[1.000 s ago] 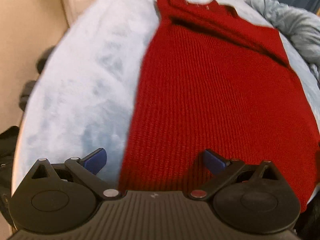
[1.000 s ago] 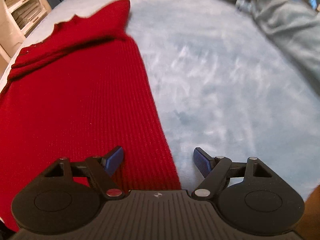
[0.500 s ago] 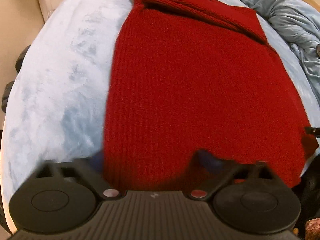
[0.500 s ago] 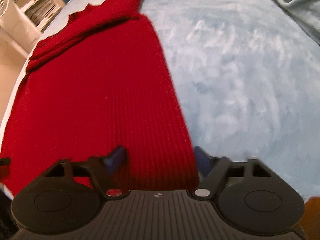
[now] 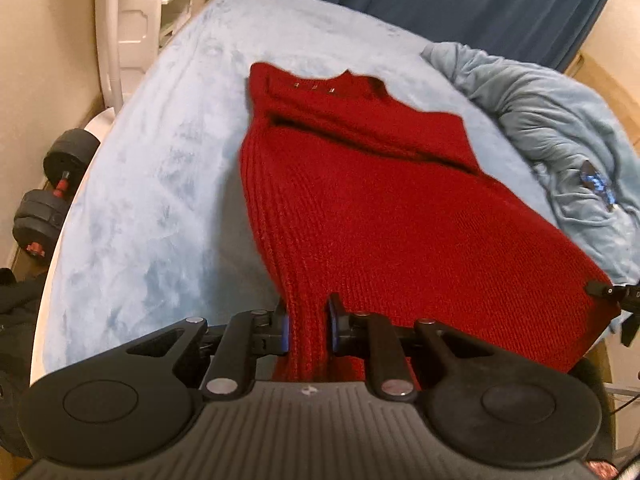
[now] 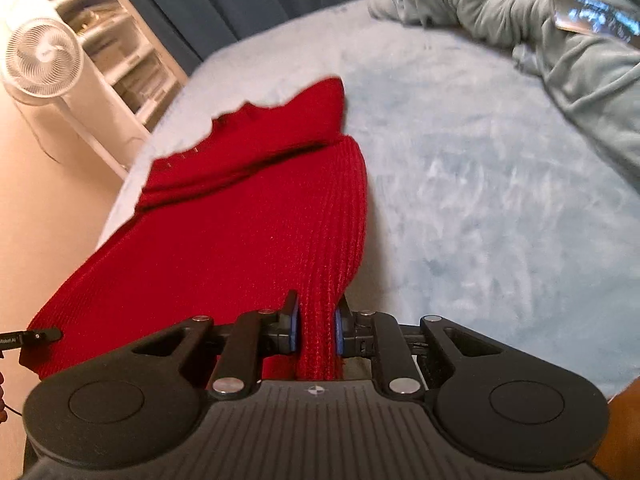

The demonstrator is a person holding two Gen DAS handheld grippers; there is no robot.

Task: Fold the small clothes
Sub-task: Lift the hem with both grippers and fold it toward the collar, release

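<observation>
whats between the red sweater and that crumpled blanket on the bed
In the right wrist view, only bare light blue bed cover separates the red knit sweater from the crumpled grey-blue blanket.

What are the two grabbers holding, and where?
Both hold the red sweater by its bottom hem: left gripper at one corner, right gripper at the other.

In the left wrist view the sweater (image 5: 380, 208) lies mid-frame on the bed (image 5: 152, 200), hem pinched in the left gripper (image 5: 307, 330) at bottom centre; blanket (image 5: 560, 152) upper right, dumbbells (image 5: 48, 196) at left edge. In the right wrist view the right gripper (image 6: 316, 328) pinches the hem's other corner; fan (image 6: 42, 58) upper left
</observation>
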